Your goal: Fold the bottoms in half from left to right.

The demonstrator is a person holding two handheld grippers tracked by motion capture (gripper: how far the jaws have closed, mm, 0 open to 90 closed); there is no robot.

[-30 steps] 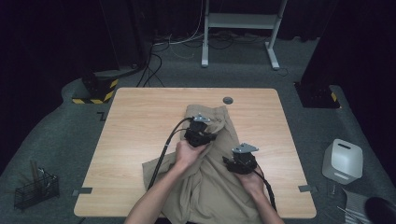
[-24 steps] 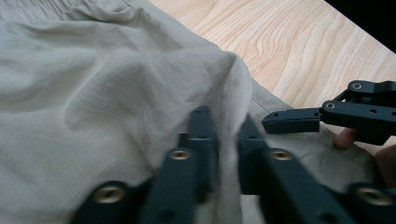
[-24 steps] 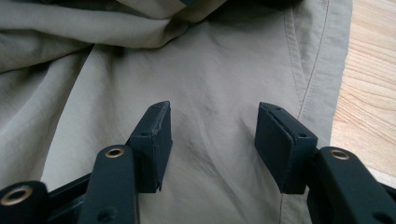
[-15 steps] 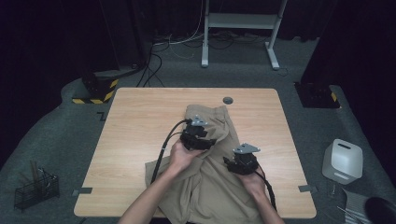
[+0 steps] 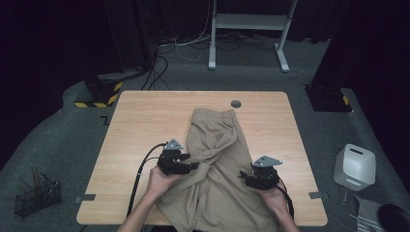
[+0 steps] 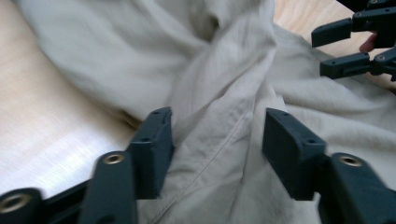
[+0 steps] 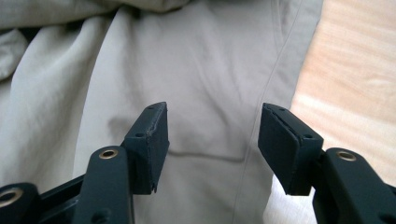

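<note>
One pair of khaki trousers (image 5: pixel 220 159) lies bunched mid-worktop (image 5: pixel 140 125), waistband end at 12 o'clock, legs running off the 6 o'clock edge. I'd say the folding has barely started: nothing squared up, a ridge of creases across the middle. Left hand-held gripper (image 5: pixel 193 166) at 8 o'clock, jaws apart straddling a fold, not pinching. Right hand-held gripper (image 5: pixel 243 175) at 5 o'clock, jaws wide and just been opening, flat cloth below, nothing held. Two grippers, one garment
</note>
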